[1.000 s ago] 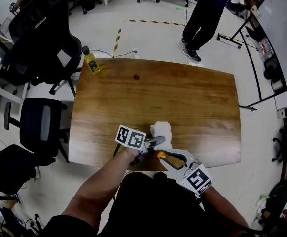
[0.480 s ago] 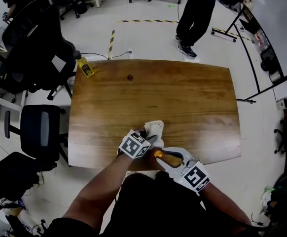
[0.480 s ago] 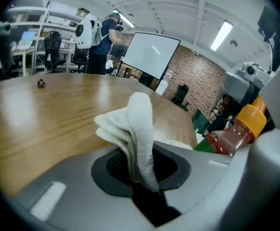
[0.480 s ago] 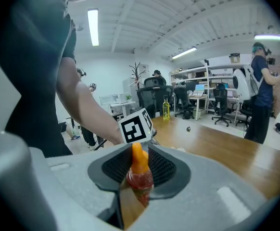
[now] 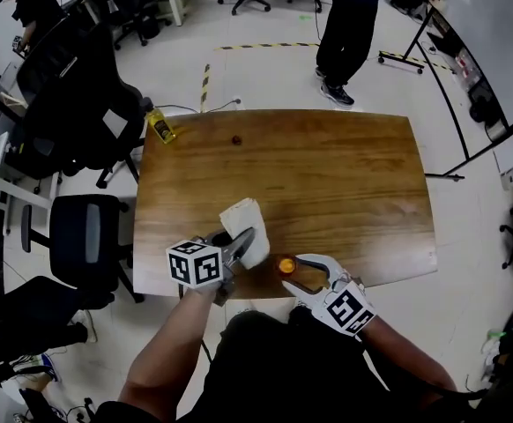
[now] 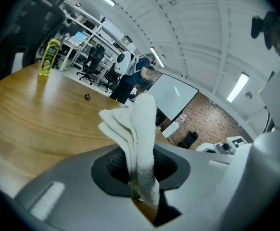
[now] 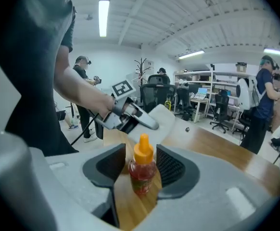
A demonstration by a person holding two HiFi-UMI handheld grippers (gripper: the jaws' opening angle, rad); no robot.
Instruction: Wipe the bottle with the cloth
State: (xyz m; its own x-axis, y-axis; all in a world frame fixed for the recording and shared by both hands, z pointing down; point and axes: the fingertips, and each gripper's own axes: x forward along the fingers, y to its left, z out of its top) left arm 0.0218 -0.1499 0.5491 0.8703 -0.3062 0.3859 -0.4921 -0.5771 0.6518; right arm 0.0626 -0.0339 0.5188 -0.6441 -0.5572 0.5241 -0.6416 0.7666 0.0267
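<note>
I note the jaws of the right gripper (image 5: 289, 269), just opening, flank the bottle (image 7: 142, 173) without gripping (at the bench (image 5: 345, 174) near edge); the cloth (image 5: 242, 218) clamped in the left gripper (image 5: 244, 240) could topple it.

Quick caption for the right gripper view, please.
Right gripper, jaws just opened, straddles the orange-capped bottle on the table; left gripper holds the cloth behind.

Clamped in left tool (image 5: 242, 241): folded white cloth (image 5: 241, 218), over brown wooden worktop (image 5: 327, 174). Between jaws of right tool (image 5: 292, 271), just opened wider: small orange-capped bottle (image 5: 285, 264), near worktop's front edge.
</note>
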